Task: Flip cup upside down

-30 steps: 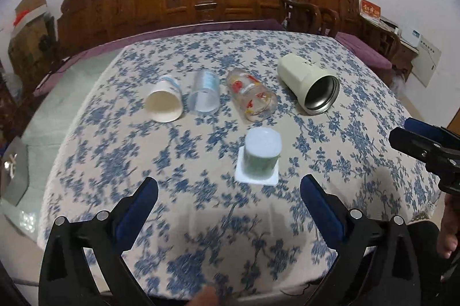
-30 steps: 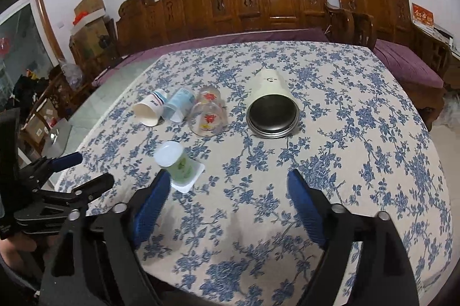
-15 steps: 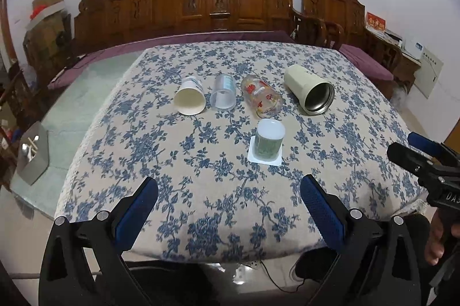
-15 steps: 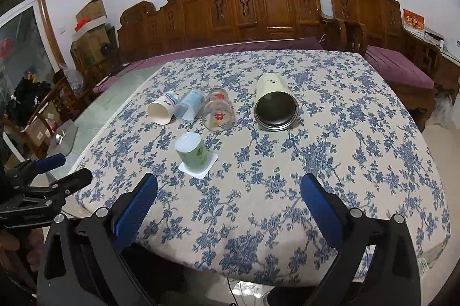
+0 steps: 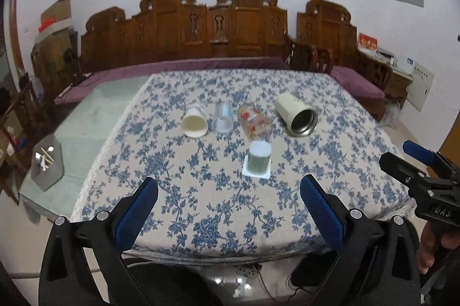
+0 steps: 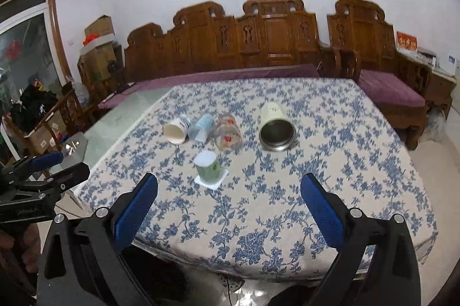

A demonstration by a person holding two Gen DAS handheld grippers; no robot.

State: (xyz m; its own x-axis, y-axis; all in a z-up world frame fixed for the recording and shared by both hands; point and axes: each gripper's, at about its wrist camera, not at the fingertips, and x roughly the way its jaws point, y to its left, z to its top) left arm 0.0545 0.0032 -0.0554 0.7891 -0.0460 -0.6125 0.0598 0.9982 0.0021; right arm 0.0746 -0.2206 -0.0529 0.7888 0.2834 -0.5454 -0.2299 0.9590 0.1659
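Note:
A green cup (image 5: 259,158) with a white top stands on a white square coaster (image 5: 256,171) near the middle of the table; it also shows in the right wrist view (image 6: 207,168). My left gripper (image 5: 229,204) is open and empty, held back off the table's near edge. My right gripper (image 6: 229,204) is open and empty, also behind the near edge. Each gripper shows at the side of the other's view: the right one (image 5: 414,162) and the left one (image 6: 54,165).
Behind the green cup lie a white paper cup (image 5: 194,121), a clear plastic cup (image 5: 222,120), a glass with red print (image 5: 254,123) and a cream steel tumbler (image 5: 296,118). The table wears a blue floral cloth (image 5: 201,191). Carved wooden benches (image 5: 218,30) stand behind.
Both grippers have pulled back and up from the table; the cups look smaller and farther and the near edge now shows. Nothing on the table has moved.

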